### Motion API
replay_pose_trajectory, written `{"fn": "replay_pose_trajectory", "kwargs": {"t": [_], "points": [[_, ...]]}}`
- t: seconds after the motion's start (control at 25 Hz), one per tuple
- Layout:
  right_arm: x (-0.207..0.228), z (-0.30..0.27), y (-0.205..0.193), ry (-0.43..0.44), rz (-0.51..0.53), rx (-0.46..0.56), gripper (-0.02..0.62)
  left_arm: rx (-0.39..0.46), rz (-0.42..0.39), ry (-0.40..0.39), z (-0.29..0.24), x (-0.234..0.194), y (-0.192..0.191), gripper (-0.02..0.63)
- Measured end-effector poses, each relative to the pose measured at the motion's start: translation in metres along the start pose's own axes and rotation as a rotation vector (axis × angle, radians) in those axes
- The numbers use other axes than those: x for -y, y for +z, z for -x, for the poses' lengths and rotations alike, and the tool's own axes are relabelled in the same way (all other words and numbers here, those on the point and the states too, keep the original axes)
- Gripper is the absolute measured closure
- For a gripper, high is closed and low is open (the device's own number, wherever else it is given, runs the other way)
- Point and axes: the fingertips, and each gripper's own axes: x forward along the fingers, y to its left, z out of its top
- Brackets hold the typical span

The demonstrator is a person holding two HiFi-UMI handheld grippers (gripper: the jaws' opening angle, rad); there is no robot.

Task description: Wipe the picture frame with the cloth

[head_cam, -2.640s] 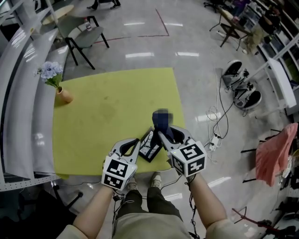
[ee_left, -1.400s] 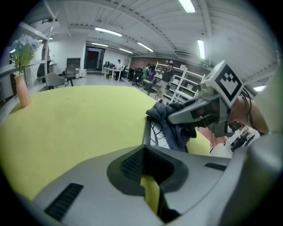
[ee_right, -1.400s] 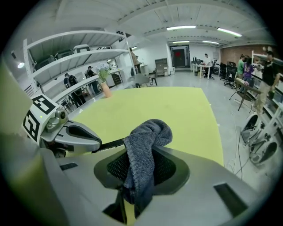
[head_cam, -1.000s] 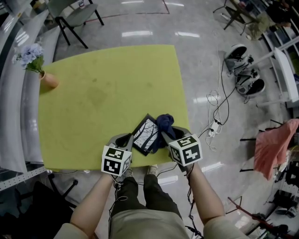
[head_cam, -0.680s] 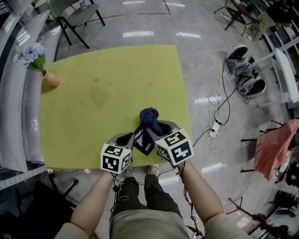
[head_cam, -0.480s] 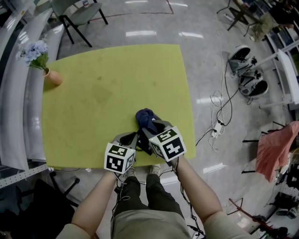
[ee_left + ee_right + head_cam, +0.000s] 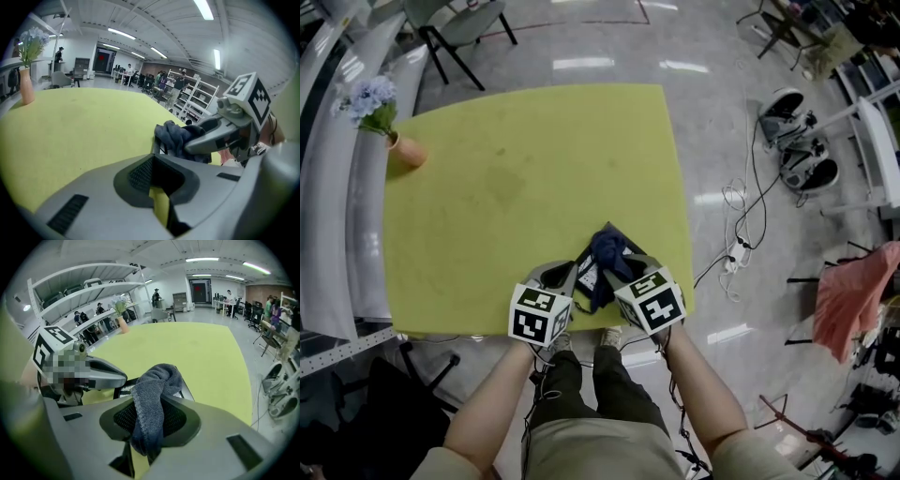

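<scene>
1. Probably the picture frame (image 7: 588, 273) is stiff but fragile; the left hand-held gripper (image 7: 569, 277) clamps its edge at the counter's (image 7: 506, 169) near side.
2. Soft cloth (image 7: 607, 249), pinched by the right hand-held gripper (image 7: 620, 268), touches it.
</scene>
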Motion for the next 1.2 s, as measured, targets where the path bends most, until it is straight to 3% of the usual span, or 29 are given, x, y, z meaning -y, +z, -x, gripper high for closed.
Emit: {"fn": "replay_pose_trajectory", "kwargs": {"t": [0.28,0.72,0.92,1.2], "points": [[0.013,0.023,-0.014,0.038,-0.113,0.028,0.48,0.01,0.003,-0.016,0.002,-0.001,-0.001,0.6],[-0.028,0.011,0.036,0.063,-0.058,0.123,0.48,0.012,-0.068,-0.004,0.012,0.0,-0.005,0.6],[-0.047,-0.023,0.033,0.078,-0.064,0.084,0.482,0.004,-0.058,-0.007,0.011,-0.003,-0.008,0.599],[-0.055,-0.02,0.01,0.074,-0.018,0.018,0.482,0.02,0.003,-0.008,0.011,-0.008,-0.009,0.598]]}}
